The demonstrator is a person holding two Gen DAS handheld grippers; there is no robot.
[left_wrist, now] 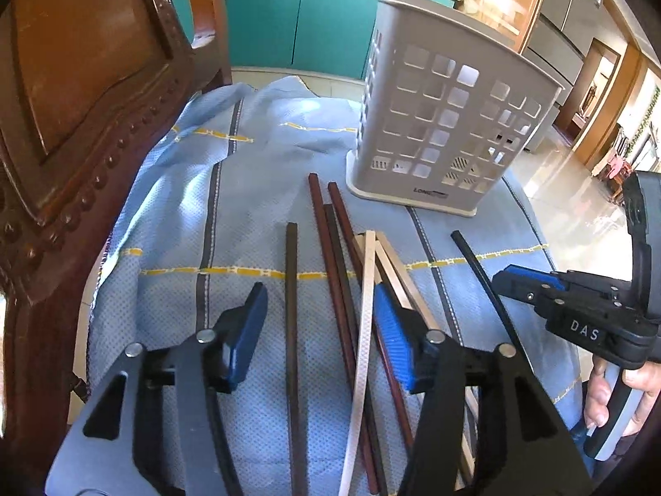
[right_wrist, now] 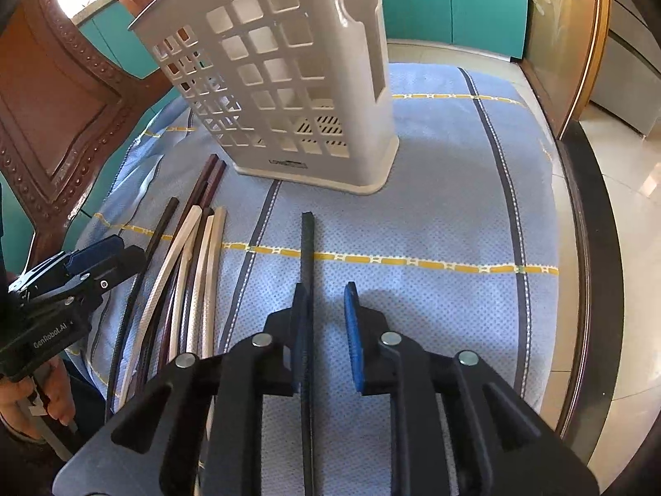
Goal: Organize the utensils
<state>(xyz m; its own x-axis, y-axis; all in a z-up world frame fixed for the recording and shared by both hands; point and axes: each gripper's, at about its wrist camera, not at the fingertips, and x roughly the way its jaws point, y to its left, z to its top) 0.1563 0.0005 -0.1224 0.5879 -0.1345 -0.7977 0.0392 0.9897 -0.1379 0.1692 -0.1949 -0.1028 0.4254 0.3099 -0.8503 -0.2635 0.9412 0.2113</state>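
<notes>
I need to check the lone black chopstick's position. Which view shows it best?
The right wrist view: the black chopstick runs centrally between the open right tool's fingers. The left wrist view shows it off-side, partly hidden.

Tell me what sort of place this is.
Probably a home kitchen or dining area: teal cabinets line the far wall, a fridge stands at the right, and chopsticks lie beside a utensil holder on a cloth-covered table by a carved wooden chair.
</notes>
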